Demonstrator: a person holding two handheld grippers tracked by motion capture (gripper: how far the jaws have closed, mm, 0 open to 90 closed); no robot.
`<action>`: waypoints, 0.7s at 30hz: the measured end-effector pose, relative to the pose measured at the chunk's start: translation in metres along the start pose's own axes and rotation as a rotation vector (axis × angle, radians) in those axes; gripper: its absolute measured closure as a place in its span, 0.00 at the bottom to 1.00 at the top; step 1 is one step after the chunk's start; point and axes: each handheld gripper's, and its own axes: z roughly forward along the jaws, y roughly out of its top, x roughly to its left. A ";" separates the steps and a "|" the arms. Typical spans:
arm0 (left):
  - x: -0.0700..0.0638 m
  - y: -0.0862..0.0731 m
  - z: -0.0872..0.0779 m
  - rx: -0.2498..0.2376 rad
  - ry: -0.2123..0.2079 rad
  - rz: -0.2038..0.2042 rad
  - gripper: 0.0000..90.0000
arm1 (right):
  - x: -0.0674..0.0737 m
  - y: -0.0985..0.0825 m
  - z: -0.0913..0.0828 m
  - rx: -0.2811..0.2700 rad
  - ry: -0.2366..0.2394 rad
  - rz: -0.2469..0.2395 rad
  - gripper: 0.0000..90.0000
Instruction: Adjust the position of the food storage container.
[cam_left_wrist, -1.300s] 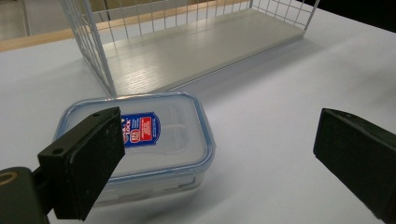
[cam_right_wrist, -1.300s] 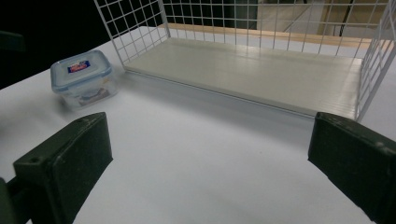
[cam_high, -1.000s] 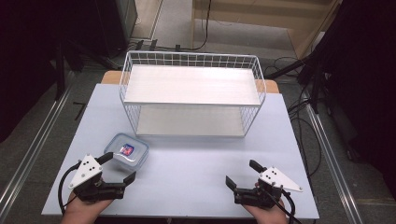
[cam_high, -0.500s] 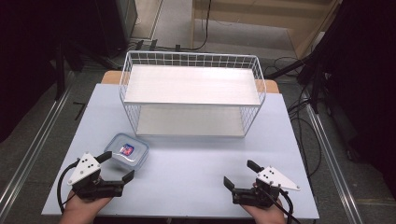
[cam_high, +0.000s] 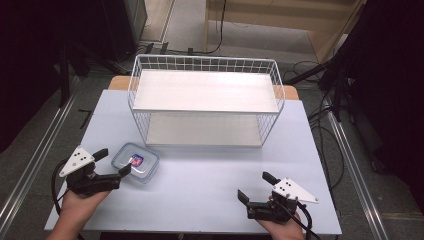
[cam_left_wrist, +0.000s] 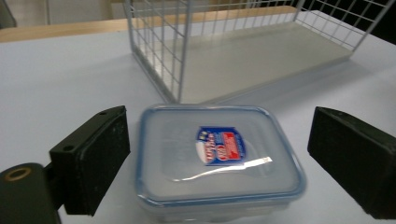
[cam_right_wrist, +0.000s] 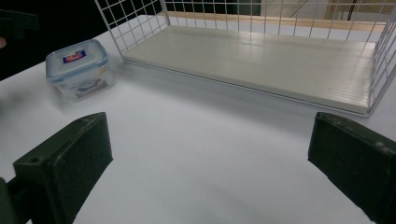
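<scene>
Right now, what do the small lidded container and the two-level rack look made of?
Container: clear plastic, glossy, going by the see-through walls and lid glare; blue rim seal. Rack: thin white-coated wire grid, probably metal, with matte off-white shelf boards.

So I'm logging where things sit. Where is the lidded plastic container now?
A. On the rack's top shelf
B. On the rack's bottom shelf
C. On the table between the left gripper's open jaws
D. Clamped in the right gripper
C: the lidded plastic container rests on the table, between the left gripper's open jaws, in front of the wire rack.
</scene>
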 end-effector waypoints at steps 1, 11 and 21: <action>0.000 0.000 0.000 0.000 0.000 0.000 0.09 | 0.000 0.000 0.000 0.000 0.000 0.000 0.00; 0.035 -0.009 0.014 0.020 0.072 -0.029 0.78 | 0.001 0.000 0.001 0.008 0.008 -0.002 0.00; 0.042 -0.020 0.030 0.109 0.156 -0.038 1.00 | 0.000 -0.002 0.002 0.021 0.011 0.011 0.00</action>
